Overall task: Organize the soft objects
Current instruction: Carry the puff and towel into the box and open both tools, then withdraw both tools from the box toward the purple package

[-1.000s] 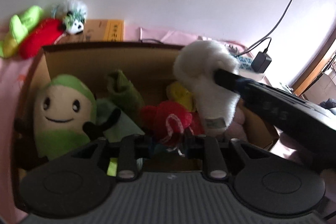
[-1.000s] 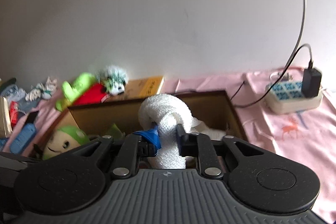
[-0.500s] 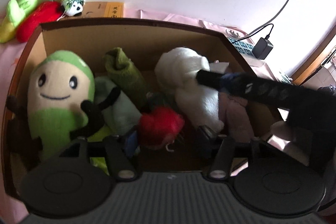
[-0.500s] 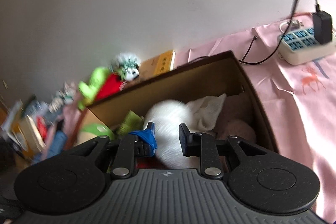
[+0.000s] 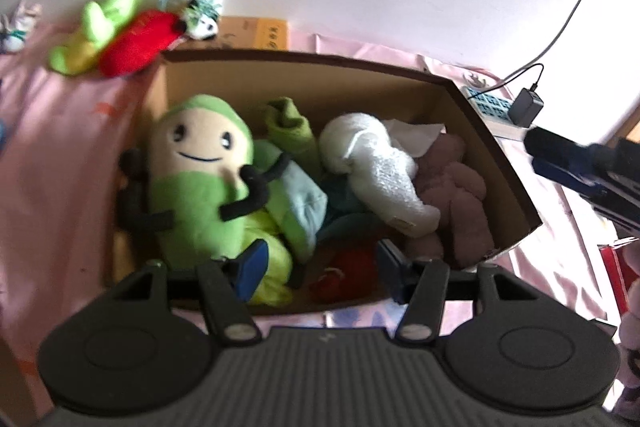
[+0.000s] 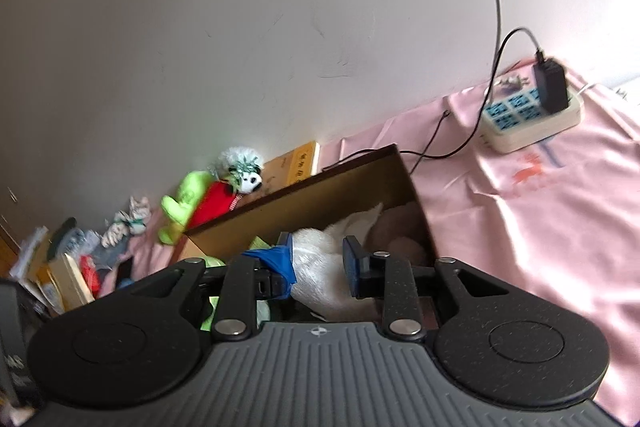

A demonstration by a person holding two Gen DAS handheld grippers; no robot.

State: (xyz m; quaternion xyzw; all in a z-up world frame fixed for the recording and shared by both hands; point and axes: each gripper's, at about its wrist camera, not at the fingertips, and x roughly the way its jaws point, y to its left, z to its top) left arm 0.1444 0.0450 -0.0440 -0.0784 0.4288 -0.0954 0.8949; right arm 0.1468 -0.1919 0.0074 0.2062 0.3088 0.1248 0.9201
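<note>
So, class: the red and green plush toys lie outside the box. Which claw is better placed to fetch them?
Left. The left claw is open and empty at the box, nearer the toys; the right claw is off to the far side.

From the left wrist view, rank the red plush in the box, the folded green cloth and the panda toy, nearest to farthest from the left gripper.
1. red plush, between the left gripper fingers, box front.
2. green cloth, mid-box, near the back wall.
3. panda toy, outside the box, far left by the wall.

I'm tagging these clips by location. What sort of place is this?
Probably a home room, maybe a bedroom: a pink printed cloth covers the surface, plush toys fill a cardboard box, and a power strip sits by the wall.
</note>
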